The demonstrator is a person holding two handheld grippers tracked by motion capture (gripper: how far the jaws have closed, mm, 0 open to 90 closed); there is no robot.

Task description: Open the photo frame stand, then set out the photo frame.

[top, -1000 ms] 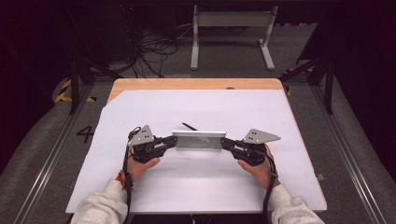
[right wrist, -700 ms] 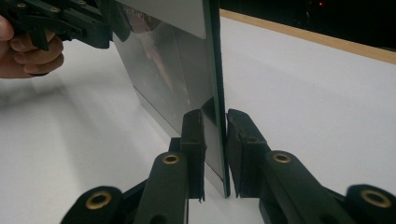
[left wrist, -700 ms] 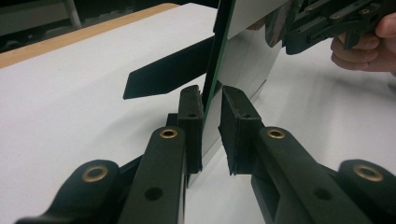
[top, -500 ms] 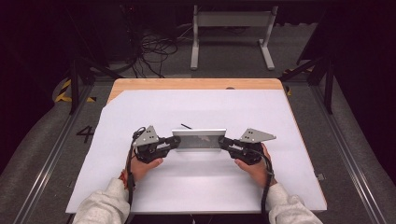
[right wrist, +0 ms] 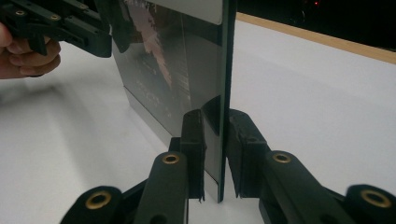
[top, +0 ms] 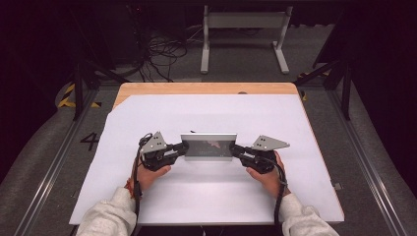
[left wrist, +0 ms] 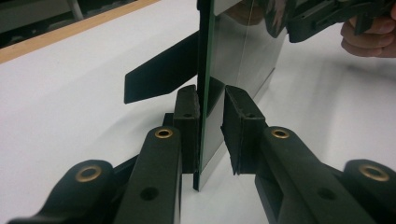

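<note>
A thin rectangular mirror-like panel (top: 209,146) with a green edge stands on its long edge over the white sheet, held at both short ends. My left gripper (top: 184,147) is shut on its left end. In the left gripper view the pads (left wrist: 187,116) clamp the panel (left wrist: 243,51) near its lower corner. My right gripper (top: 233,149) is shut on the right end. The right gripper view has the panel (right wrist: 159,70) edge-on between the pads (right wrist: 243,140). Each gripper view shows the other gripper at the far end. Hands hold both grippers low over the sheet.
A white sheet (top: 206,108) covers the wooden table (top: 206,88), with bare room all round the panel. A black flat strip (left wrist: 154,77) lies on the sheet just behind the panel. Beyond the table are a metal stand (top: 241,29), loose cables (top: 157,49) and floor rails.
The panel has tipped up: it shows a taller face to the high camera than a second ago. Both hands have stayed where they were.
</note>
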